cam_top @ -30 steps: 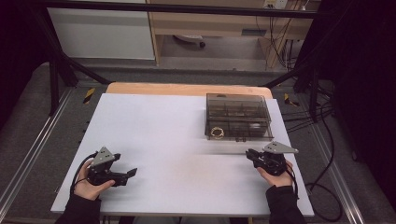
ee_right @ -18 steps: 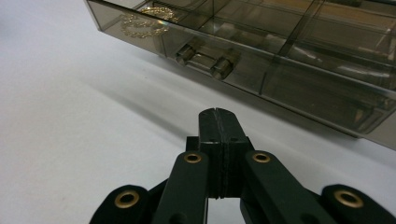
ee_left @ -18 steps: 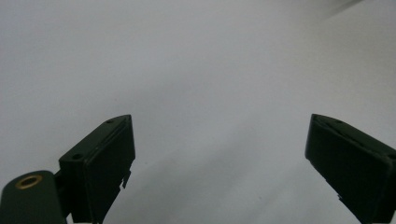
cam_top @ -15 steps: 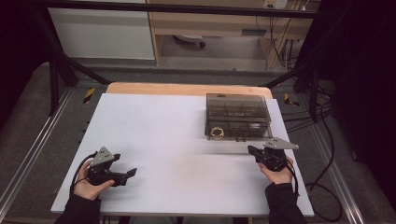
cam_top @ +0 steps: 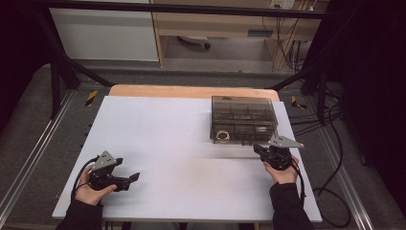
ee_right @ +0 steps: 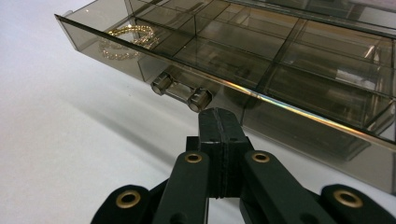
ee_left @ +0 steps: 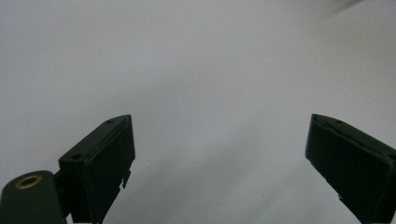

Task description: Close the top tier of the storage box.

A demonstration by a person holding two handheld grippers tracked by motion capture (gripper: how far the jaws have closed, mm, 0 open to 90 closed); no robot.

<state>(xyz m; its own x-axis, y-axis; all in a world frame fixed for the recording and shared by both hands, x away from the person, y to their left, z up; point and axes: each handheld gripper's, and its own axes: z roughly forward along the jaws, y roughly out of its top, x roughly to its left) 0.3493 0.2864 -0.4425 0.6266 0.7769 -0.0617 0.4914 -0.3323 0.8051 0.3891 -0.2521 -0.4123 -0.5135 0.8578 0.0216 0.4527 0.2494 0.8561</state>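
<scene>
Table (cam_top: 182, 143): a wide white rectangular table top with a strip of pale wood along its far edge, at 12 o'clock in the high view.
Box (cam_top: 243, 119): a smoky transparent plastic organiser box with a grid of compartments, standing on the table at about 2 o'clock from the table's middle; in the right gripper view (ee_right: 289, 56) its shallow drawer stands pulled out toward the camera.
Handle (ee_right: 181, 91): a clear bar on two round stubs at the drawer's front wall, just beyond the right gripper's tips, at 11 o'clock from them; whether they touch I cannot tell.
Bracelet (ee_right: 125, 41): a gold beaded ring lying in the drawer's corner compartment, at 10 o'clock in the right gripper view; it also shows at the box's near left corner (cam_top: 222, 136).
Left gripper (cam_top: 125, 179): black, held in the person's left hand at 8 o'clock on the table, well apart from the box; its jaws are spread wide over bare table, with nothing between them (ee_left: 219, 154).
Right gripper (ee_right: 218, 122): black, at the box's near edge (cam_top: 261, 149); jaws pressed together, pinching nothing.
</scene>
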